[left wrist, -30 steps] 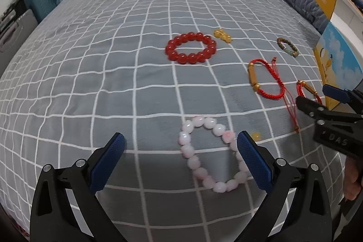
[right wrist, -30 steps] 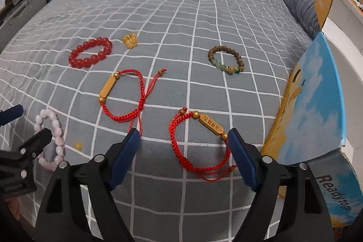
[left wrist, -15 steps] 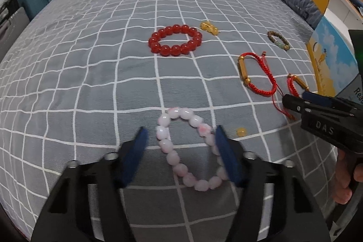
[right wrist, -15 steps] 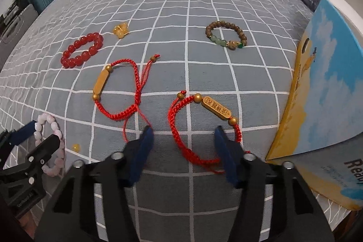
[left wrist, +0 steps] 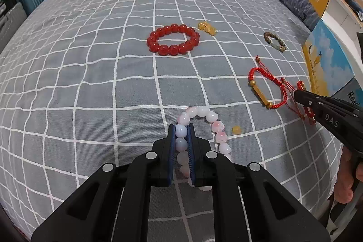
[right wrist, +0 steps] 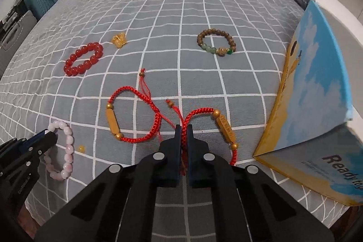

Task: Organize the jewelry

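Left wrist view: my left gripper (left wrist: 181, 137) clamped tight on pink bead bracelet (left wrist: 216, 128); rest of loop trails to right of jaws on checked bedspread (left wrist: 90, 83). Grasp step, I judge.

Right wrist view: my right gripper (right wrist: 184, 140) pinched shut on red cord bracelet (right wrist: 223, 126), gold bar lying right of jaws. Box (right wrist: 317, 87) further right. Next I think: lift both gently, carry toward box.

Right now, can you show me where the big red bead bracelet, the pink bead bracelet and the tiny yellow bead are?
Red bead bracelet (left wrist: 173, 39): left wrist view, on a front bead.
Pink bead bracelet (left wrist: 219, 136): left wrist view, on a right-side bead.
Yellow bead (left wrist: 236, 129): left wrist view, on its middle.
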### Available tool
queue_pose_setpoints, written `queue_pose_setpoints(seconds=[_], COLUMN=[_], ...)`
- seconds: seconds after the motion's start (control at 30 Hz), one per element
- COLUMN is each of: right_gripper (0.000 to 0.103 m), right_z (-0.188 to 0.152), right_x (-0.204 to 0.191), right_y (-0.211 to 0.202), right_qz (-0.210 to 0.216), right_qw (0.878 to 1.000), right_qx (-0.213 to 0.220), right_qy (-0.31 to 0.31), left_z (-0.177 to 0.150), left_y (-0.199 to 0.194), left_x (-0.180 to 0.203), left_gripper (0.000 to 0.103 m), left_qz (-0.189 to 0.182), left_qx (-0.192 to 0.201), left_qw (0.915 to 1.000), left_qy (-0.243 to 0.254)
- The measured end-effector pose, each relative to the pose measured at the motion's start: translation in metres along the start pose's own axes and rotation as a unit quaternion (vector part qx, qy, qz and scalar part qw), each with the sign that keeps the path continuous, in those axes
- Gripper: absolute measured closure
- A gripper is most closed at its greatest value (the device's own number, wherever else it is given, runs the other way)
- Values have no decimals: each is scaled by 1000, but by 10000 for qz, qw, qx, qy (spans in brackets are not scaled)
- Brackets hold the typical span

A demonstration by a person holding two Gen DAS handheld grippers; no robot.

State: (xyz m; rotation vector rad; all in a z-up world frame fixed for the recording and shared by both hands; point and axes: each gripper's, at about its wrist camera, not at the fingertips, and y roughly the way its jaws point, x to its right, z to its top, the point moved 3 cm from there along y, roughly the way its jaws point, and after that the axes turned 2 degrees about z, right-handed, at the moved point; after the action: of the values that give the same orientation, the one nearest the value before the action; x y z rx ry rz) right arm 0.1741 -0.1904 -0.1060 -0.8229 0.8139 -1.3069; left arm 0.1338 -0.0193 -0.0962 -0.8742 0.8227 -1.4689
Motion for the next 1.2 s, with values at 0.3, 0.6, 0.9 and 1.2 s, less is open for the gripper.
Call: queue_pose_setpoints(seconds=[0.3, 0.6, 0.9, 1.2], right_gripper=[100, 100, 100, 100], right_z=[6, 12, 13, 15], right_x=[1, 2, 0, -2], right_y=[-20, -40, -58, -79], right_qz=[91, 152, 192, 223], right_qw=[9998, 9992, 9986, 9975], right_qx=[180, 355, 491, 665], right_qy=[15, 50, 53, 49], left_z=[6, 12, 18, 27], left_y=[-12, -33, -50, -74], left_x=[0, 5, 11, 19], left_gripper=[93, 93, 93, 93], left_qz=[-72, -179, -406, -404], left_qx=[101, 256, 323, 566], left_qw=[9999, 9995, 9986, 9975], left_qy=[-15, 24, 29, 131])
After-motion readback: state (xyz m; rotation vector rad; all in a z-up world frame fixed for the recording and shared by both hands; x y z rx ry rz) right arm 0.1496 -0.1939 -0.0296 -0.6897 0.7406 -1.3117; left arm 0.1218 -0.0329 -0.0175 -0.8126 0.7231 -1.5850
